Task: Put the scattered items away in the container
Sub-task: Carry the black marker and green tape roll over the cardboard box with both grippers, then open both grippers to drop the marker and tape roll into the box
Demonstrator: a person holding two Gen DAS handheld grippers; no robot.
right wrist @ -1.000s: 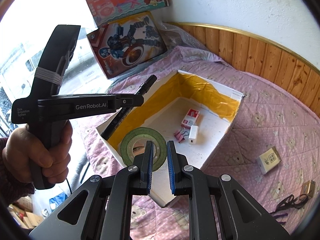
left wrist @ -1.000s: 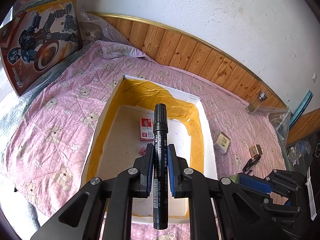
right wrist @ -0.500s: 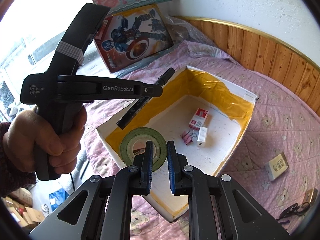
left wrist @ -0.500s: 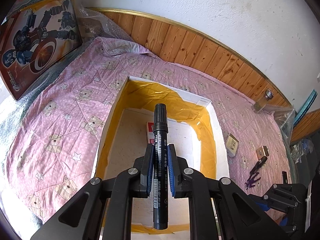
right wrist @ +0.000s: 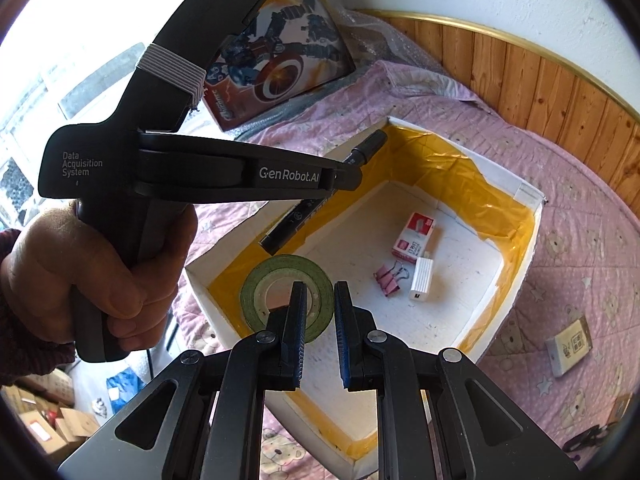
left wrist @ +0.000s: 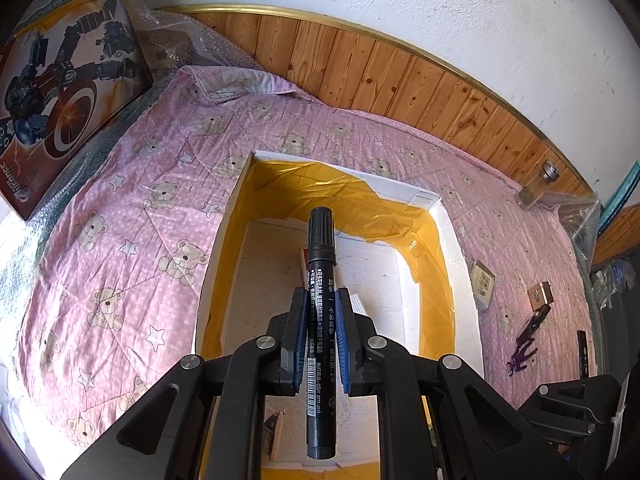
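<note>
While the left gripper is clamped on a black marker, the pen is held above the near part of a white box lined with yellow tape, its cap pointing toward the far wall of the box. Much of the box floor is hidden in the left wrist view by the marker and the gripper arms; only a red edge of something is glimpsed beside the pen there. From the right wrist view the same marker is seen crossing over the box's left wall, its middle covered by the left gripper's arm, which is gripped by a hand whose sleeve is cut off at the frame edge.

The right gripper is parted and holds nothing; a narrow gap is seen between its blue pads. Behind its left finger a green roll of tape is partly covered, lying in the near left corner of the box. On the box floor a red and white small carton, a pink binder clip and a white block are lying close together.

On the pink quilt to the right of the box, a small tan packet is left outside. Further right in the left wrist view, a little brown box and dark purple objects are too small to be made out. A toy box is cut off at the far left.
</note>
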